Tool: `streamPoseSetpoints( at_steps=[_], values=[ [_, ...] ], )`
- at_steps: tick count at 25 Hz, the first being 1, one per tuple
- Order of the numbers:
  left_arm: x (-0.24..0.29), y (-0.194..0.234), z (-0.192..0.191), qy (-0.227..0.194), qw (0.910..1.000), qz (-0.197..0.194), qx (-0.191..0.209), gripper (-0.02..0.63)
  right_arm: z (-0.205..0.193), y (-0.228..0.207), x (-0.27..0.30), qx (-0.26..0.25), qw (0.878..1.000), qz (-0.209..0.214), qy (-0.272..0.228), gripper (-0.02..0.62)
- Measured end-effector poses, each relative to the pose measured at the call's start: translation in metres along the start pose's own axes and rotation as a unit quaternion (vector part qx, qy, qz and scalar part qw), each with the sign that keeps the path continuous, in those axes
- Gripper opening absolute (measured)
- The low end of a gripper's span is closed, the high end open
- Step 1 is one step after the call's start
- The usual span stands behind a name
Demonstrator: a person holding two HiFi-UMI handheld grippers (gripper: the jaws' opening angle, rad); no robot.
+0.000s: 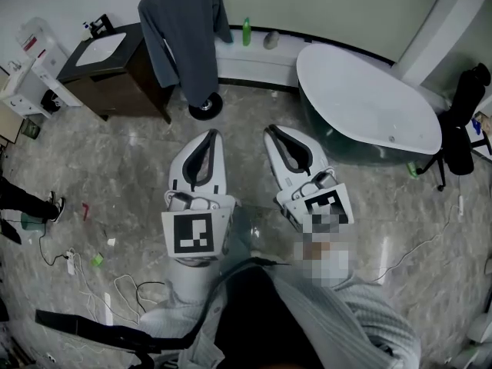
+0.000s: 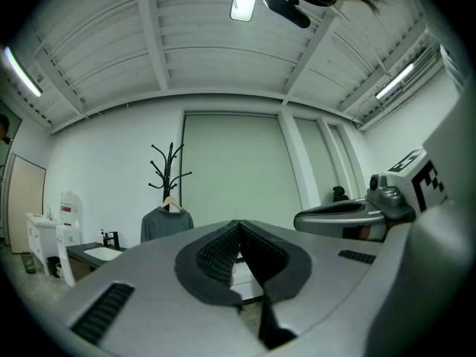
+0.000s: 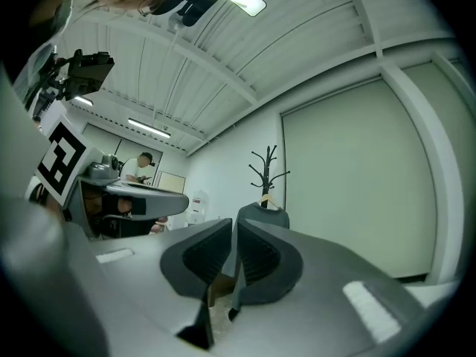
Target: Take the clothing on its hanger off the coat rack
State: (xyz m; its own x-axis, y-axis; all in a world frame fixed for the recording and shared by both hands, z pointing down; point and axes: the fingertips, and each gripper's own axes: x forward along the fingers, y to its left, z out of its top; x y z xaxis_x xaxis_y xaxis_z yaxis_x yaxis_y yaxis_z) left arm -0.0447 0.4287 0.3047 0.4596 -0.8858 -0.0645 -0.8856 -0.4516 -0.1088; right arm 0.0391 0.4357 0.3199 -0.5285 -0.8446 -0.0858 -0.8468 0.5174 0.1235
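A dark grey sweater hangs on a wooden hanger from the black coat rack, whose round base stands on the marble floor. My left gripper and right gripper are side by side, pointing toward the rack and well short of it. On both, the jaws are shut with nothing between them. In the left gripper view the sweater shows to the left of the gripper. In the right gripper view the sweater sits just above the gripper.
A white bathtub stands to the right and a dark vanity with a sink to the left of the rack. A green bottle sits on the ledge behind. A black chair is far right; cables trail on the floor at left.
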Motion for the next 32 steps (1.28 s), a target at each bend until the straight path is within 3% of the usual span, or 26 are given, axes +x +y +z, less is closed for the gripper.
streamPoseSetpoints(
  at_steps=[7,14,20,23,28,32],
  values=[
    [0.12,0.086,-0.009,-0.008,0.9995,0.031,0.001,0.005,-0.017,-0.065,0.127,-0.012,1.0,0.005,0.004,0.003],
    [0.254,0.162,0.012,-0.048,0.9985,0.018,0.019,0.005,-0.014,-0.134,0.258,-0.028,1.0,-0.004,-0.008,0.003],
    [0.343,0.203,-0.007,-0.028,0.999,0.008,0.034,0.005,-0.034,-0.188,0.346,-0.02,1.0,-0.006,0.011,0.003],
    [0.388,0.231,-0.024,-0.021,0.999,0.021,0.033,0.005,-0.052,-0.217,0.395,-0.022,0.999,0.005,0.024,0.003],
    [0.471,0.283,-0.046,-0.011,0.9969,0.062,0.047,0.005,-0.071,-0.275,0.491,-0.024,0.999,0.033,0.003,0.004],
    [0.543,0.334,-0.039,-0.015,0.9927,0.105,0.057,0.005,-0.067,-0.321,0.58,-0.026,0.997,0.067,-0.023,0.003]
  ],
)
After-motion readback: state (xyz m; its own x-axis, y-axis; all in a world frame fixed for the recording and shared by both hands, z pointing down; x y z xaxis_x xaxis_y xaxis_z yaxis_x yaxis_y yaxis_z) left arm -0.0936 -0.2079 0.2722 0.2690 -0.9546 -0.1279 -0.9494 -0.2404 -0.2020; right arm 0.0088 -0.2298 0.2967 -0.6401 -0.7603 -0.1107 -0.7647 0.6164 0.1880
